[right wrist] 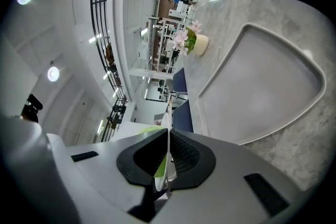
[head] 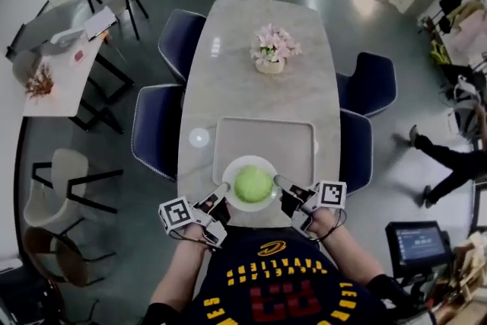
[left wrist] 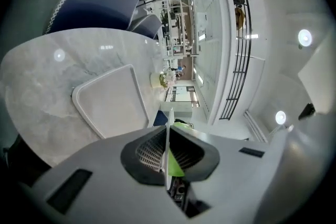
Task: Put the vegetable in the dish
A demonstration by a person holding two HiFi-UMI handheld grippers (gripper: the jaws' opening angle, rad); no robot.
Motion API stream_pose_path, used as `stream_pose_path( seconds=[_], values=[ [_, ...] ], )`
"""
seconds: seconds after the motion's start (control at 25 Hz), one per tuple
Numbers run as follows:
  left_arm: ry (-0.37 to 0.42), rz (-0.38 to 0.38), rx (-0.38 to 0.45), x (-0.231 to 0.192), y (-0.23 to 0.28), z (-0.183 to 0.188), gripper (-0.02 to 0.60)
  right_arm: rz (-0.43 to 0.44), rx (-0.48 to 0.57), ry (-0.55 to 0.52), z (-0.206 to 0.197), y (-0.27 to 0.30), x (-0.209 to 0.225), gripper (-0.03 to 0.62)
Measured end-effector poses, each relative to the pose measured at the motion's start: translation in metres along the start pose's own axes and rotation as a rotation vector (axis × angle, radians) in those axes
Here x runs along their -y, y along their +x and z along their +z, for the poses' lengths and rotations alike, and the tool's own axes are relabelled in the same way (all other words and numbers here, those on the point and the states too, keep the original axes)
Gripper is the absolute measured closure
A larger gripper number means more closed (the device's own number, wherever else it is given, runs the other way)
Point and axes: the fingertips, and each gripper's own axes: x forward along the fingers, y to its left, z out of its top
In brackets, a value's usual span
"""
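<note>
Left claw [head: 221, 190] and right claw [head: 281, 182] each pinch opposite rims of the thin white dish [head: 230, 168] carrying the round pale-green vegetable [head: 253, 183], probably light but roll-prone, so grip the stiff, breakable rim and keep it level.

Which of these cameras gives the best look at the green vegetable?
The head view: the whole round green vegetable sits in the white dish, seen from above. The left and right gripper views catch only a green sliver beside the dish's edge-on rim.
</note>
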Motion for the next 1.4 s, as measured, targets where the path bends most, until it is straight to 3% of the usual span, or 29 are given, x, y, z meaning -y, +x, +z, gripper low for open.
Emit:
stream_pose_path(
  seconds=[0.2, 0.44, 0.8, 1.04, 1.4],
  values=[
    [0.016, 0.019, -0.143, -0.010, 0.030, -0.002, 0.566, -0.053, 0.127, 0.031, 0.010, -0.022, 0.016, 0.579],
    [0.013, 0.029, -0.219, -0.023, 0.058, -0.003, 0.566, -0.094, 0.192, 0.075, 0.021, -0.035, 0.036, 0.579],
    [0.030, 0.057, -0.263, -0.045, 0.084, -0.003, 0.566, -0.102, 0.203, 0.077, 0.037, -0.038, 0.066, 0.579],
    [0.041, 0.062, -0.270, -0.059, 0.120, 0.007, 0.566, -0.129, 0.183, 0.079, 0.069, -0.033, 0.092, 0.579],
    [0.051, 0.075, -0.269, -0.088, 0.132, 0.023, 0.566, -0.148, 0.156, 0.074, 0.076, -0.011, 0.121, 0.579]
  ],
)
